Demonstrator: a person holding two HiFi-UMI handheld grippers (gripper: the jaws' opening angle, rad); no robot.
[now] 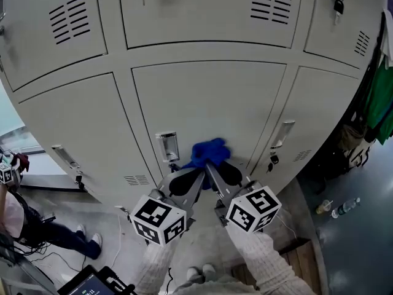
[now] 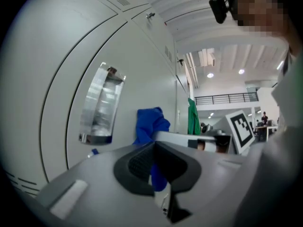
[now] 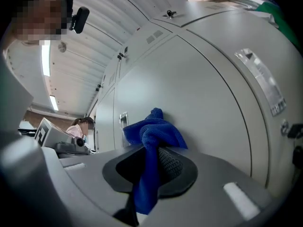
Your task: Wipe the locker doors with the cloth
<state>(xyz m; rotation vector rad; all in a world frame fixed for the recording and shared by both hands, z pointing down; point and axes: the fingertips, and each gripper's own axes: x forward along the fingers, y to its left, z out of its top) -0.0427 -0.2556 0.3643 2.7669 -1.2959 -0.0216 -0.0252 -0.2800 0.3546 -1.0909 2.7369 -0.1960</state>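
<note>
Left claw (image 2: pixel 155 167) and right claw (image 3: pixel 149 167) both clench one blue cloth (image 1: pixel 209 152), bunched against the middle locker door (image 1: pixel 209 97) low down, between its handle (image 1: pixel 167 146) and right edge; bare door panel spreads above.

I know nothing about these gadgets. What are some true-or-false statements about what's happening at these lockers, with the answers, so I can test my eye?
1. The cloth is blue. True.
2. Only the right gripper holds the cloth. False: the left gripper also has its jaws shut on it.
3. In the head view, the cloth is at the lower middle locker door, to the right of its handle. True.
4. That door stands open. False: it is closed.
5. A green garment hangs to the left of the lockers. False: it hangs at their right.
</note>
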